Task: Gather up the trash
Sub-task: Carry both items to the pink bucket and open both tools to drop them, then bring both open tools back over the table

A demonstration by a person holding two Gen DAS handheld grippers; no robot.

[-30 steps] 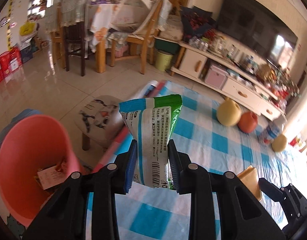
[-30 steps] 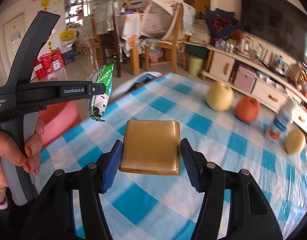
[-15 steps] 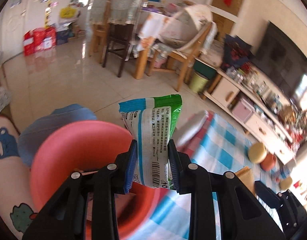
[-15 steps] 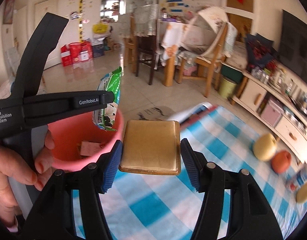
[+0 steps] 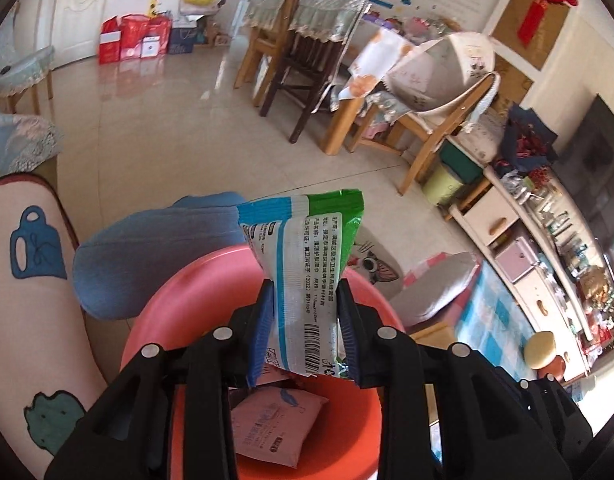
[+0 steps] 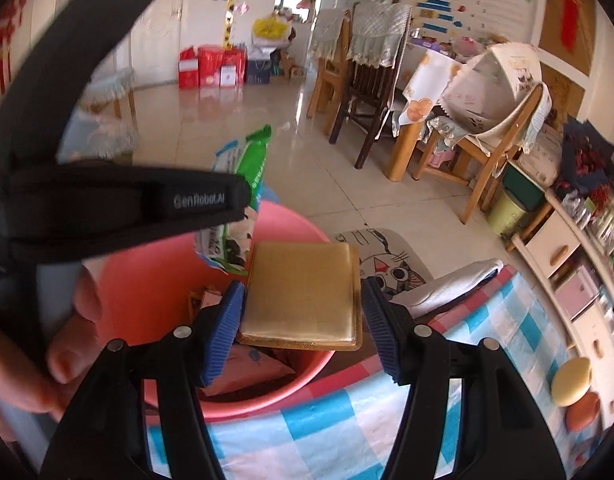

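Presently both packets hang over the pink bin (image 5: 195, 296).
Left gripper (image 5: 305, 334) fingers, just easing apart, flank the green wrapper (image 5: 303, 264); right gripper (image 6: 301, 326) fingers pinch the gold packet (image 6: 303, 292).

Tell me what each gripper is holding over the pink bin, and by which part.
Left gripper: the green-and-white wipes packet, between its jaws by the lower end; they have just been opening. Right gripper: the flat gold packet, by its two side edges.

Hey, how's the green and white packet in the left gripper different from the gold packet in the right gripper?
The green and white packet is tall, printed with text and a barcode; the gold packet is plain and squarish. The green one stands upright; the gold one lies flatter, tilted away. Both sit between blue pads above the pink bucket.
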